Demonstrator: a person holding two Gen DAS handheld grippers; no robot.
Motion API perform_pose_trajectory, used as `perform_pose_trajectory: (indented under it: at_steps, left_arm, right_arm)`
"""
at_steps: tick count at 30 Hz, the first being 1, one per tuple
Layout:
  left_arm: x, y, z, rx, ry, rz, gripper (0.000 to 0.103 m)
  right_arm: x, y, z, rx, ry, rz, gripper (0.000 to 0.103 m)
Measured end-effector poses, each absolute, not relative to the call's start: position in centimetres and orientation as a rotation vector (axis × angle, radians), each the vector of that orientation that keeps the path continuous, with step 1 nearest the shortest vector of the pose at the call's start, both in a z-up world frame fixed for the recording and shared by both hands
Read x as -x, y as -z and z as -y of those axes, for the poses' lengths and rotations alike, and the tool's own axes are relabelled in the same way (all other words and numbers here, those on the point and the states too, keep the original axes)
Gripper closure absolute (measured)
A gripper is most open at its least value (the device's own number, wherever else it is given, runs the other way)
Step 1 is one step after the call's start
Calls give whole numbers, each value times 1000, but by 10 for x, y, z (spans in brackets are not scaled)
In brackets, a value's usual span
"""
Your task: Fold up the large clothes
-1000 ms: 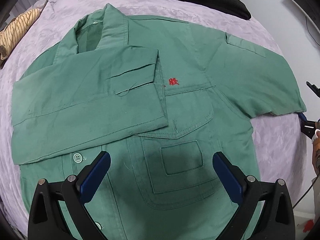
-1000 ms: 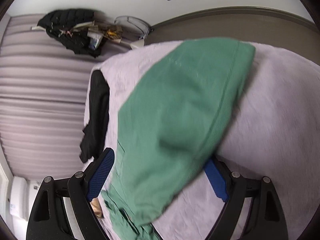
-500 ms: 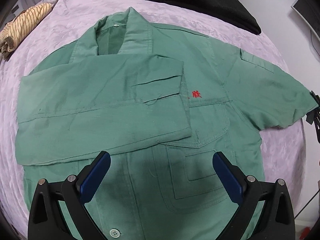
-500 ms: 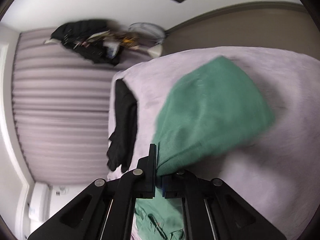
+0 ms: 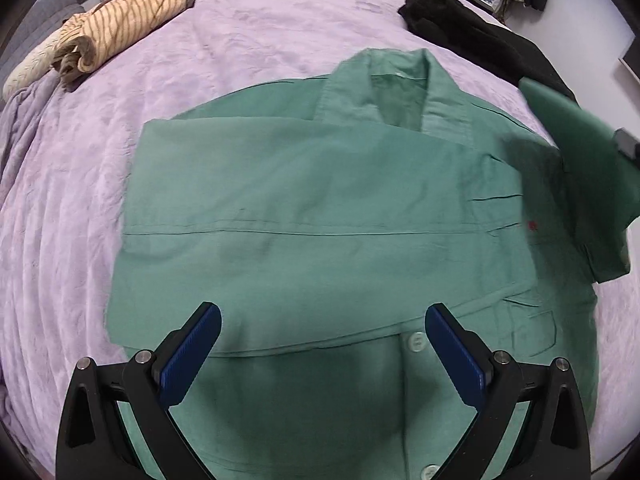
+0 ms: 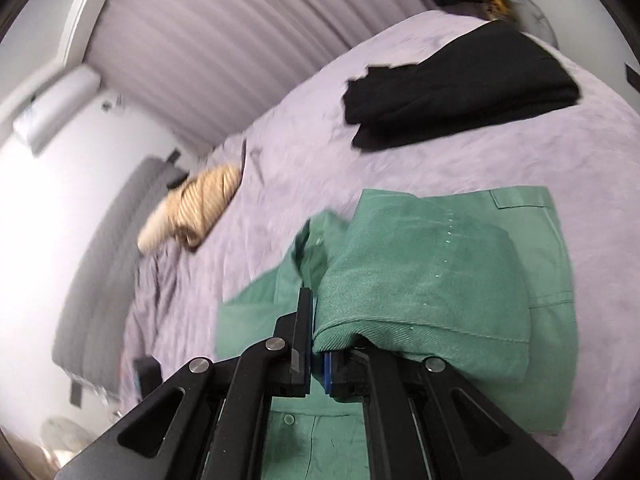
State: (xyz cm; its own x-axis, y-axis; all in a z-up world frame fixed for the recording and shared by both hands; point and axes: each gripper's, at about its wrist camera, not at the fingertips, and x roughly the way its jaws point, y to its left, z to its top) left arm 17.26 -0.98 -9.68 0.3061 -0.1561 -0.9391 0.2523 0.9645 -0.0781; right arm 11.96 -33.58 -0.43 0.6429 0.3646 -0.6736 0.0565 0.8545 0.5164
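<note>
A green work shirt [image 5: 320, 208] lies front up on the lilac bed, its left sleeve folded across the chest. My left gripper [image 5: 320, 356] is open and empty, hovering above the shirt's lower front. My right gripper [image 6: 318, 344] is shut on the shirt's right sleeve [image 6: 424, 292] and holds it lifted over the shirt body. That lifted sleeve [image 5: 580, 160] shows at the right edge of the left wrist view, with the right gripper [image 5: 626, 144] barely visible behind it.
A black garment [image 5: 480, 36] lies folded at the far right of the bed, also in the right wrist view [image 6: 460, 84]. A striped beige garment [image 5: 100, 36] lies rolled at the far left. The lilac bedspread [image 5: 240, 40] surrounds the shirt.
My right gripper shut on the right sleeve and lifted it up and inward over the shirt. My left gripper has drawn back and swung left, staying open.
</note>
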Motion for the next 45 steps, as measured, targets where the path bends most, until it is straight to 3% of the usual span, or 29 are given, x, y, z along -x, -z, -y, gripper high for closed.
perform_pose_trajectory:
  at_steps: [7, 10, 11, 12, 14, 15, 16, 17, 18, 20, 24, 28, 30, 31, 33, 35, 41, 45]
  left_arm:
    - [-181, 111, -38, -30, 215, -1253, 1]
    - [-180, 112, -48, -26, 217, -1246, 1]
    - [-180, 111, -50, -23, 217, -1244, 1]
    - [-179, 111, -53, -19, 218, -1243, 1]
    - [-179, 109, -57, -13, 219, -1243, 1]
    - [-179, 108, -59, -12, 216, -1243, 1]
    - [-179, 106, -61, -10, 212, -1242, 1]
    - [-179, 105, -64, -7, 209, -1239, 1]
    - [-177, 103, -68, -5, 203, -1236, 1]
    - [-175, 99, -77, 0, 184, -1223, 1]
    - [-173, 97, -101, 16, 111, -1197, 1]
    - [-176, 106, -127, 48, 21, -1226, 1]
    - [-176, 110, -133, 52, 11, -1233, 1]
    - [-176, 111, -134, 44, 14, -1229, 1]
    - [-177, 111, -131, 36, 28, -1223, 1]
    - [-179, 110, -123, 57, 66, -1223, 1]
    - [-181, 94, -57, -7, 271, -1167, 1]
    - [-172, 97, -6, -96, 411, -1154, 1]
  right_arm:
    - [-150, 120, 257, -525, -119, -1131, 95]
    - [-140, 130, 269, -588, -68, -1145, 68]
    - [-131, 126, 274, -634, -56, -1122, 46]
    - [-123, 122, 282, -684, -35, -1094, 34]
    - [-108, 114, 303, -778, 45, -1023, 34]
    - [-108, 111, 309, -805, 79, -1009, 43]
    - [-111, 109, 313, -819, 116, -994, 58]
    - [-115, 105, 317, -823, 133, -985, 90]
    - [-122, 99, 317, -791, 146, -988, 96]
    - [-138, 75, 296, -607, 130, -979, 97]
    - [-165, 55, 195, -63, -57, -1040, 97]
    - [-153, 111, 110, 382, -188, -1185, 92]
    - [-136, 138, 99, 478, -209, -1265, 66]
    - [-127, 143, 97, 495, -206, -1271, 61]
    - [-112, 137, 103, 448, -212, -1262, 44]
    - [-103, 126, 122, 294, -217, -1275, 38]
    - [-84, 90, 222, -306, -87, -1173, 37]
    - [-99, 99, 287, -739, -59, -1093, 37]
